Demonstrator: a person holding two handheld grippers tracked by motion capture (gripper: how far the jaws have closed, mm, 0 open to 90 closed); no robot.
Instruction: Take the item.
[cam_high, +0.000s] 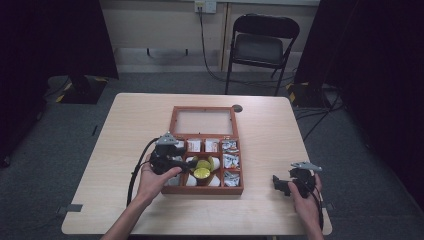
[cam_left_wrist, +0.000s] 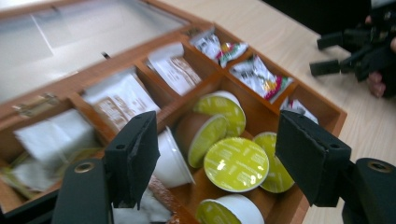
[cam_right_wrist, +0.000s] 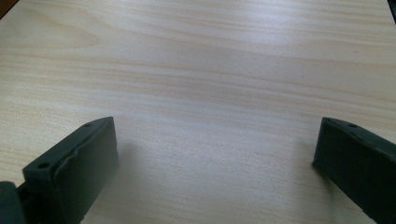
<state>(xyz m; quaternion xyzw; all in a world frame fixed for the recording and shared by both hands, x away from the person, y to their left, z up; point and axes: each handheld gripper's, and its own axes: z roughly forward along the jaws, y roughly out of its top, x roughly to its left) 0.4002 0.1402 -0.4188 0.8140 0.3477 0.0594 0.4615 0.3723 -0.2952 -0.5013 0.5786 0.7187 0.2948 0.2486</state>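
The left claw (cam_high: 191, 165) hovered over the wooden box (cam_high: 205, 190), its jaws spread apart and clamped on nothing. In the left gripper view, the left claw (cam_left_wrist: 217, 161) was poised just above the box's large front compartment, where several coffee capsules (cam_left_wrist: 236, 163) with yellow-green lids lay together, some flat and some tilted on their sides. A white capsule (cam_left_wrist: 170, 156) lay beside the left jaw. The compartments behind the capsules held paper sachets (cam_left_wrist: 119, 100), and those along the box's right side held small foil packets (cam_left_wrist: 257, 74). The box lid (cam_high: 202, 121) lay open flat behind the compartments. The right claw (cam_high: 281, 184) rested low over the table (cam_high: 265, 125), well apart from the box on its right, jaws open. In the right gripper view, the right claw (cam_right_wrist: 215, 154) framed bare table (cam_right_wrist: 210, 70) surface.
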